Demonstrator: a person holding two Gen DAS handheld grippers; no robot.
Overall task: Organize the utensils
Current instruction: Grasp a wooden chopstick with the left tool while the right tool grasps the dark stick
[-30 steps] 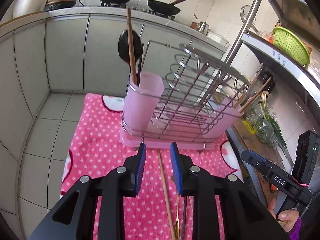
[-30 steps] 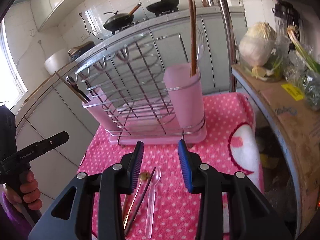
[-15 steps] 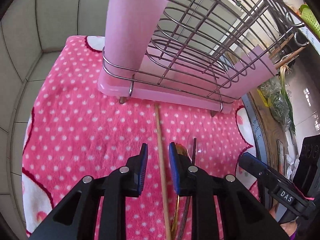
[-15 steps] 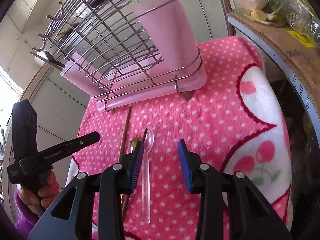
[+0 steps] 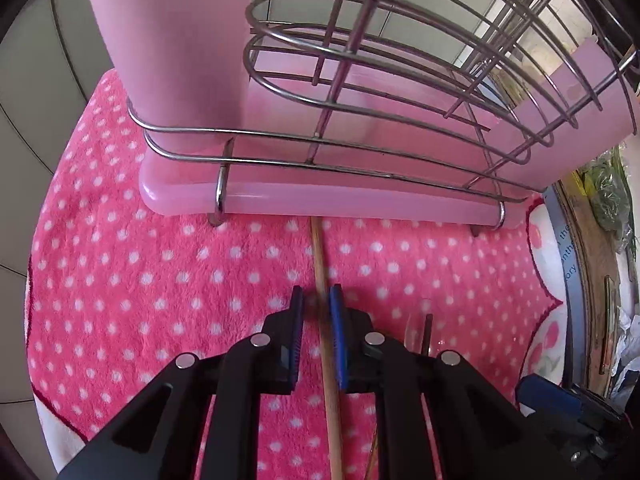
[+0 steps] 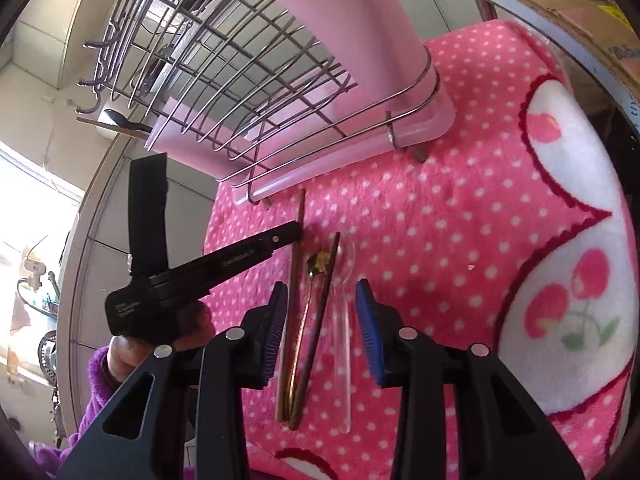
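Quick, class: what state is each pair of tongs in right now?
Left tongs: open, narrowly straddling the wooden chopstick, not clamped.
Right tongs: open, holding nothing.

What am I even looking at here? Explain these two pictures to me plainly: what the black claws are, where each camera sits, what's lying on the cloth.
Each picture comes from a camera on a hand-held claw, looking along its two fingers; a person holds one per hand. In the left view, the left gripper straddles a light wooden chopstick lying on the pink dotted towel, its jaws narrow but not clearly clamped. In the right view, the right gripper hangs open over a dark chopstick, a gold spoon and a clear spoon. Behind stands a wire dish rack with a pink cup.
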